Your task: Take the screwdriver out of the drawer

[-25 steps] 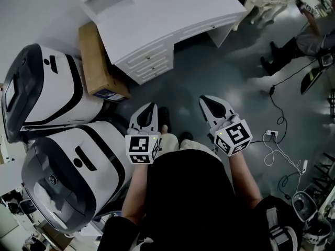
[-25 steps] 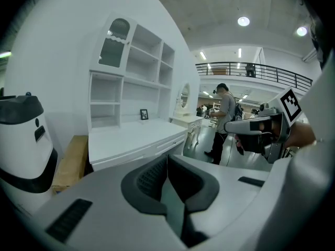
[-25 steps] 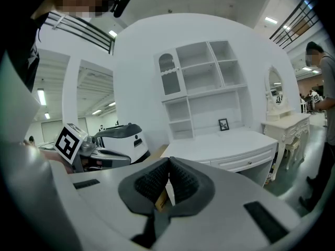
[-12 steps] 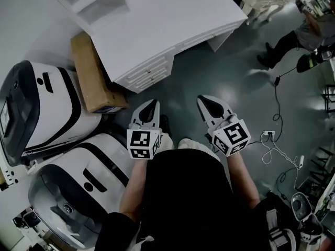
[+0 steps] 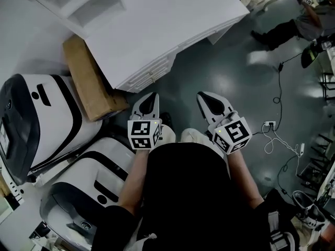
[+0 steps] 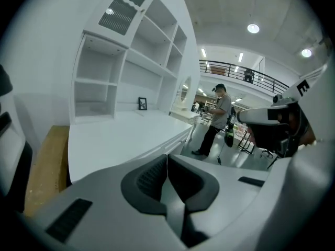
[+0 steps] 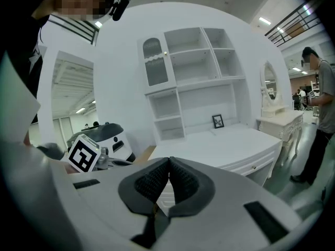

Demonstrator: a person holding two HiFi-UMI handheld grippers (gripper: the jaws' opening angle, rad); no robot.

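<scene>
The white desk (image 5: pixel 157 25) stands ahead, its stack of small drawers (image 5: pixel 150 72) shut on the near front. No screwdriver shows in any view. My left gripper (image 5: pixel 152 96) is shut and empty, its tips a short way from the drawer stack. My right gripper (image 5: pixel 203 96) is also shut and empty, over the bare floor to the right of the drawers. In the left gripper view the closed pads (image 6: pixel 157 174) point at the desk top (image 6: pixel 120 140). The right gripper view shows shut pads (image 7: pixel 157 179) below the desk's drawers (image 7: pixel 254 166) and hutch shelves (image 7: pixel 193 82).
A cardboard box (image 5: pixel 88 80) leans against the desk's left side. Two large white-and-black machines (image 5: pixel 36 119) (image 5: pixel 89 192) crowd the left. A person (image 5: pixel 296 25) stands at the far right, and cables with a power strip (image 5: pixel 275 135) lie on the floor.
The desk and drawers have come nearer in the head view as both grippers advanced toward them. Both stay shut. The person at the far right has shifted.
</scene>
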